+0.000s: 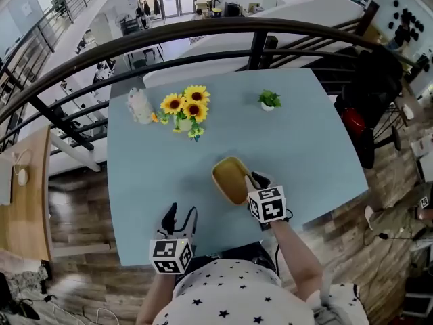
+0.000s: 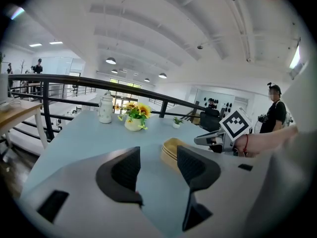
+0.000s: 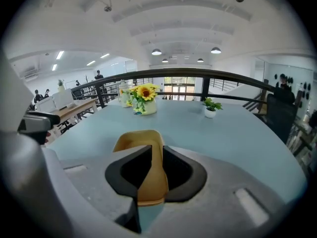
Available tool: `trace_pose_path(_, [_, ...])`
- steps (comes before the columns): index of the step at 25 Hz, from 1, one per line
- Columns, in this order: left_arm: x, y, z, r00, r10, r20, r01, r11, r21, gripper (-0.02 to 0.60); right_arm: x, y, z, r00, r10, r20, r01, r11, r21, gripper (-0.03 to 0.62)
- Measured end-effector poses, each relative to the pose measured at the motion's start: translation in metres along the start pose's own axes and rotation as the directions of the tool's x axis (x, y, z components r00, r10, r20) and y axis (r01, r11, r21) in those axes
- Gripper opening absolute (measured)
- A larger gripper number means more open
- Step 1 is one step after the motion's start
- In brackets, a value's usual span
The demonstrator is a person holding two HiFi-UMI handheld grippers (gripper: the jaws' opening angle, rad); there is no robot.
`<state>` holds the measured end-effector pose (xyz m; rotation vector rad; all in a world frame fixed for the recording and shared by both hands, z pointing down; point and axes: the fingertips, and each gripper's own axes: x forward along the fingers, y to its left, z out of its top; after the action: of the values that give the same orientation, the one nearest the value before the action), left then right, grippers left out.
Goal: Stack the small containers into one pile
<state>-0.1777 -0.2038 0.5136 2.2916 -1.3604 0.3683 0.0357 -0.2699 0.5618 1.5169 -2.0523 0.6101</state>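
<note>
A pale blue worktop (image 1: 304,134) stands beside a dark railing (image 1: 203,29), and the pile of yellow containers (image 1: 230,179) (image 2: 171,150) (image 3: 133,140) sits on it toward the near edge, a little right of the middle; the left gripper view shows their rims layered one inside another. The right hand-held gripper (image 1: 252,181) (image 3: 157,150) reaches in from the near right and points downward at the pile, its jaws clenched on the near wall of the pile, which stands upright in the narrow gap between the two dark pads and fills it. The left hand-held gripper (image 1: 181,217) (image 2: 157,155) hangs over the near left part of the worktop, apart from the pile, with its jaws spread and nothing between them; through the gap its own view shows only bare worktop, with the pile just beyond the right jaw. Along the far side of the worktop stand a white jar (image 1: 139,105) (image 2: 105,108) at the left, a vase of sunflowers (image 1: 185,107) (image 2: 134,114) (image 3: 143,95) just beside it, and a small green plant (image 1: 269,100) (image 2: 177,121) (image 3: 211,106) in a white pot farther right, all well apart from the pile. At the bottom of the head view is the person's white shirt (image 1: 223,296) with dark stars
</note>
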Motion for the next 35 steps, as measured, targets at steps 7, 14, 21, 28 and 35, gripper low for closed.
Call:
trace_pose_path(7, [-0.012,0.005,0.004,0.999,-0.045,0.006,0.045,0.998,0.032,0.227,-0.044,0.048,0.033,0.988,0.031,0.151,-0.037,0.999,0.037,0.052])
trace_pose_path(14, [-0.022,-0.011,0.013,0.997,-0.06,0.05,0.059,0.998,0.021,0.225,-0.085,0.085,0.043,0.96,0.118,0.252,-0.138,0.988,0.063,0.034])
trace_pose_path(21, [-0.045,-0.047,0.015,0.994,-0.033,0.105,0.033,0.999,0.005,0.209,-0.125,0.084,0.025,0.95,0.152,0.272,-0.168,0.985,0.039,0.008])
trace_pose_path(28, [-0.074,-0.089,-0.003,0.99,0.046,0.134,-0.046,0.999,-0.007,0.105,-0.171,0.071,-0.002,0.938,0.18,0.296,-0.192,0.981,0.012,0.006])
trace_pose_path(35, [-0.112,-0.131,-0.026,0.983,0.105,0.148,-0.104,0.994,-0.017,0.027,-0.226,0.068,-0.031,0.922,0.207,0.327,-0.216,0.976,-0.009,0.006])
